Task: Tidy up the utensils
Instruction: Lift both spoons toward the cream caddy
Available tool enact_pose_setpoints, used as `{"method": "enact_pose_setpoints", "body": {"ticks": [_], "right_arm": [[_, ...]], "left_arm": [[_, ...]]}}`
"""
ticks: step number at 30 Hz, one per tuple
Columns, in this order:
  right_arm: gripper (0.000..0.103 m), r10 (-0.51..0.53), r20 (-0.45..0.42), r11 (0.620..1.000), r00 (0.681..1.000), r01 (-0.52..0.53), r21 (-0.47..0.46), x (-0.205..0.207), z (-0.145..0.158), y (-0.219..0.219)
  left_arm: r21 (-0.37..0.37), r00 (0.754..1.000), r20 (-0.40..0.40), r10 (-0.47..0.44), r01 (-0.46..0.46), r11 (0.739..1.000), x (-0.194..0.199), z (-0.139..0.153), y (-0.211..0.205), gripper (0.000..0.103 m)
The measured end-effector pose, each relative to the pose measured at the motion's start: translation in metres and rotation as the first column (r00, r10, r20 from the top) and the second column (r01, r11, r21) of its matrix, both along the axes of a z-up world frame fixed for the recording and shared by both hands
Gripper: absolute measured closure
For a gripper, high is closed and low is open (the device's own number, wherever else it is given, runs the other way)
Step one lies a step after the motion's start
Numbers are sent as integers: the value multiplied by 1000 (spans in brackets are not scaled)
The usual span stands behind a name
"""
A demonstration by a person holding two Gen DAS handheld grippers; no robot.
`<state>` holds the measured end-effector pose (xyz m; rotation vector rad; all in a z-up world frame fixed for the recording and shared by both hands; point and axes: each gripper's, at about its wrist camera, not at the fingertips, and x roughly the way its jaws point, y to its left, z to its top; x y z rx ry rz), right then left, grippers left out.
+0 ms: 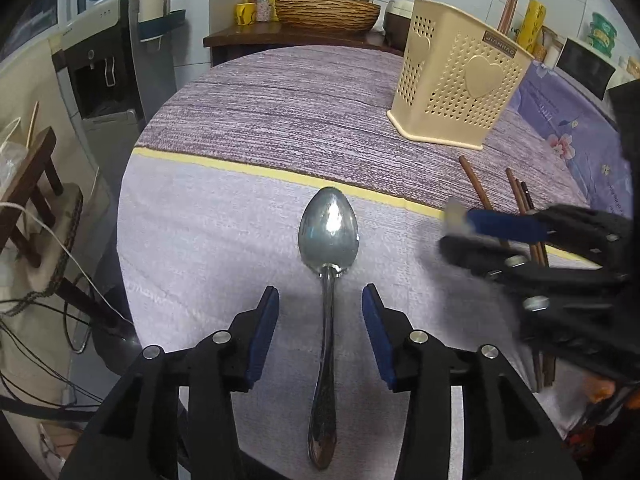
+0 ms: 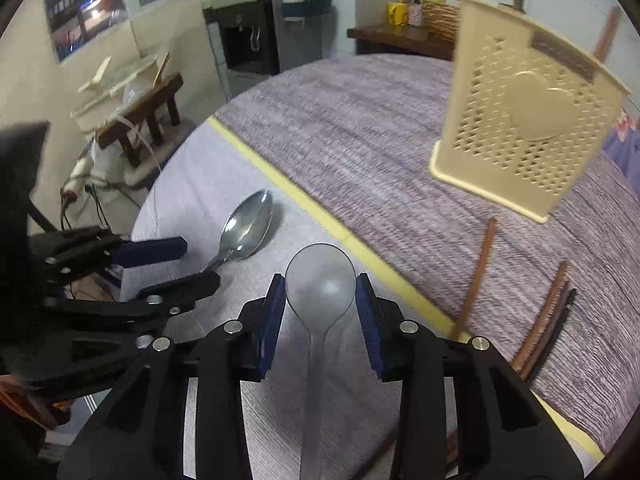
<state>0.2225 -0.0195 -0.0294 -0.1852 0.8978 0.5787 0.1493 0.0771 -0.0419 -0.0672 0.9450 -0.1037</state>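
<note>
On the desk (image 1: pixel 248 92), two spoons between two sets of jaws.
Left gripper (image 1: pixel 320 300) jaws stand apart, clear of the metal spoon (image 1: pixel 328 232); right gripper (image 2: pixel 321 292) jaws flank the translucent spoon (image 2: pixel 320 276) bowl, contact unclear; beige utensil holder (image 1: pixel 456 80) stands beyond.

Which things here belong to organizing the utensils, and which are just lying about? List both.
Job: metal spoon, grey plastic spoon, brown chopsticks, beige utensil holder.
Lying about: wicker basket, water dispenser, yellow mug.
</note>
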Motion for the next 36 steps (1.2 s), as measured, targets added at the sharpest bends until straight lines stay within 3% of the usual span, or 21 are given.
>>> {"method": "enact_pose_setpoints", "body": {"ticks": [4,9,14,19,20,21,28,36], "right_arm": [[66,-54,25,996,998,52,76,-4,27,-30],[66,-100,49,985,994,92,143,-11,52,-58],[66,-104,65,982,992,92,167,-18,61,-62],[66,-92,69,981,993,79,177,-23,64,-64],[66,-91,72,981,993,78,176,-23,64,-62],[66,-91,73,981,993,77,177,-24,64,-62],[66,-94,79,978,992,78,194,-24,65,-71],[66,-113,145,959,983,70,274,-28,86,-89]], "left_arm": [[50,1000,-5,-1,1,999,17,0,-7,41],[106,1000,3,11,-11,994,31,3,-14,39],[159,1000,-3,6,-5,987,43,0,-24,41],[184,1000,-12,4,-1,983,45,-2,-27,57],[185,1000,-13,4,-1,983,45,-2,-27,65],[182,1000,-13,4,-2,983,45,-2,-26,66],[142,999,42,5,-11,990,39,19,-26,66],[28,976,215,-18,12,1000,22,80,-30,66]]}}
